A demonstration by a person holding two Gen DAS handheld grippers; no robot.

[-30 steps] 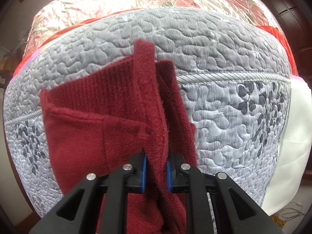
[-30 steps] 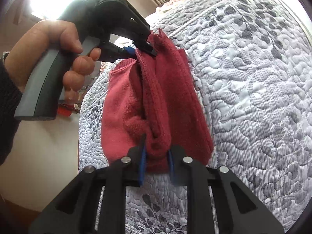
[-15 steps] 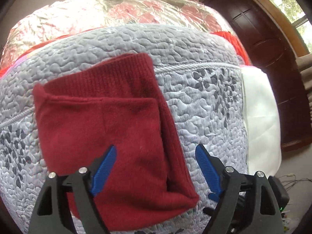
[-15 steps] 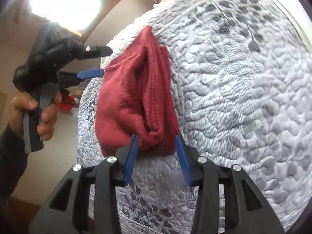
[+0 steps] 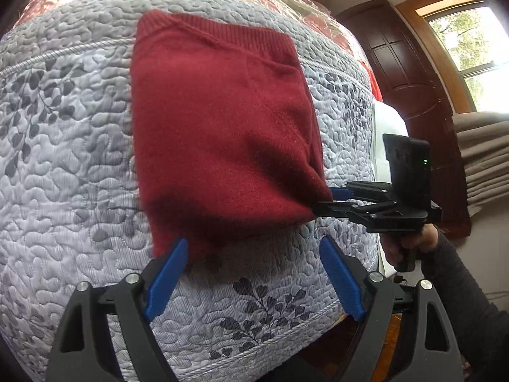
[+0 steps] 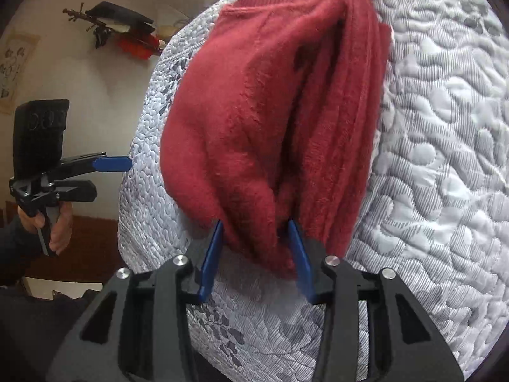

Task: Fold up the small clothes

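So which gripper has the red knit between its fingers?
The right gripper: a corner of the folded red knit garment sits between its open fingers. The left gripper is open, clear of it.

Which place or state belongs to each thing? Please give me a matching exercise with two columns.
1. red knitted garment
2. left tongs
3. right tongs
4. dark wooden door

A. open, in front of the garment's near edge
B. beyond the bed, beside the window
C. folded, on the grey quilted bedspread
D. open, astride the garment's corner

Pairs: 1-C, 2-A, 3-D, 4-B
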